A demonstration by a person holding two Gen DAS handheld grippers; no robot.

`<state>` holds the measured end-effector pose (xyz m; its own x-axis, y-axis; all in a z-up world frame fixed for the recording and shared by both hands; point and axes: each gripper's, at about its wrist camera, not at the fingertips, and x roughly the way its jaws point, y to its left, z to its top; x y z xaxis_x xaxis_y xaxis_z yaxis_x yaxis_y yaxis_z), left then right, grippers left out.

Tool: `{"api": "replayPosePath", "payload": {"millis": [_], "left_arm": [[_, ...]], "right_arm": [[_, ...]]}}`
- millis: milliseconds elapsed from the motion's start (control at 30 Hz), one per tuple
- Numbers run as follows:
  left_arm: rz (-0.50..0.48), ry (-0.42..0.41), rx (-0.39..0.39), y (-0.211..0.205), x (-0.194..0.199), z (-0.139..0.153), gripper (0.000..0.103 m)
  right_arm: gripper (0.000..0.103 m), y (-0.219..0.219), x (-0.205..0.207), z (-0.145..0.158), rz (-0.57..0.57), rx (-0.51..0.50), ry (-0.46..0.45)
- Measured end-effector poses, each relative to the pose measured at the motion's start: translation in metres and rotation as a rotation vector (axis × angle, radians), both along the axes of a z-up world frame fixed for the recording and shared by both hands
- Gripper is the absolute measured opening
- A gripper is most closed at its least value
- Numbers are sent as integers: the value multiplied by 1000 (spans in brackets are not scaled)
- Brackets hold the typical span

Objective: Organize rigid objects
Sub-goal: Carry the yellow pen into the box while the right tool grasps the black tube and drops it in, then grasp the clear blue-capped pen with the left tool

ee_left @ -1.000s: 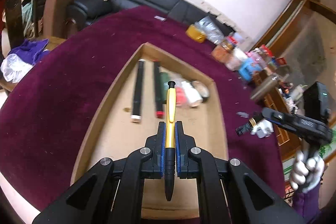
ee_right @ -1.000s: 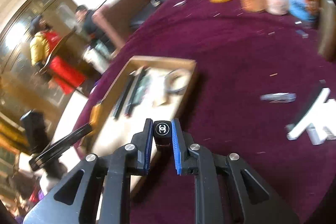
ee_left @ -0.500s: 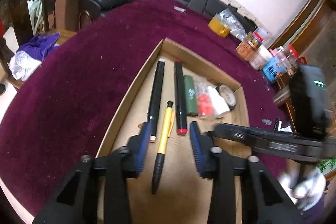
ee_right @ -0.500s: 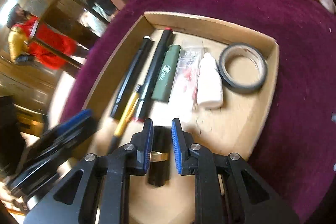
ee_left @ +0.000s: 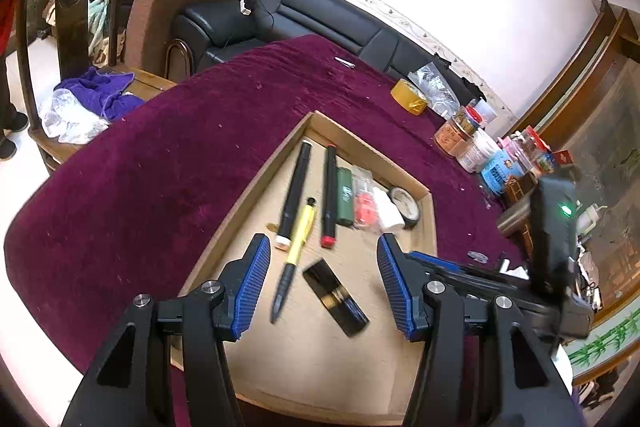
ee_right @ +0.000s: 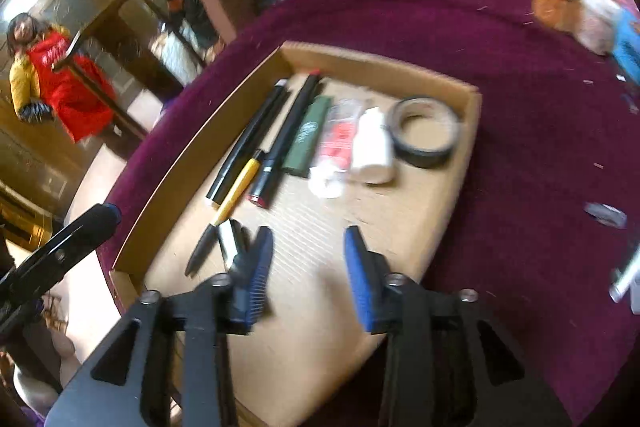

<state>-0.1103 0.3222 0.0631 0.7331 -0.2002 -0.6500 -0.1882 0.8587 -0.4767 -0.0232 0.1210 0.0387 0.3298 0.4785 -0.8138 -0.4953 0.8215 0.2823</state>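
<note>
Maroon tablecloth (ee_left: 168,163), cardboard tray (ee_left: 248,187): yellow pen (ee_left: 298,241) and black tube (ee_left: 334,291) just dropped in; both grippers opening, empty.

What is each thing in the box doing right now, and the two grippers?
Left gripper: opening, holding nothing.
Right gripper: opening, holding nothing.
Yellow pen: lying flat in the box, let go.
Black lipstick tube: lying flat, let go.
Tape roll: lying flat.
White bottle: lying on its side.
Cardboard box: open on top.
</note>
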Motion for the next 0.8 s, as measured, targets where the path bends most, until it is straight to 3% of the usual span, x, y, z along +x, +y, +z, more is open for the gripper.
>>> {"api": "replayPosePath", "payload": {"millis": [133,467,600,700,800], "left_arm": [[-44,4,-11,-21,-6,3,56],[-227,2,15,-109,-25,13,56],[-292,52,18,-137,-24,12,56],[-308,36,46,-150,-31,21,56],[-327,25,61,-162,-37,20,61]], "right_arm": [[50,-49,-18,9,-109,65,-56],[49,-165,-42,-2,-379,251,-31],[49,-197,-41,1,-438,307,-13],[49,-222,-45,16,-475,308,-68],[52,-246,-42,24,-521,240,-105]]}}
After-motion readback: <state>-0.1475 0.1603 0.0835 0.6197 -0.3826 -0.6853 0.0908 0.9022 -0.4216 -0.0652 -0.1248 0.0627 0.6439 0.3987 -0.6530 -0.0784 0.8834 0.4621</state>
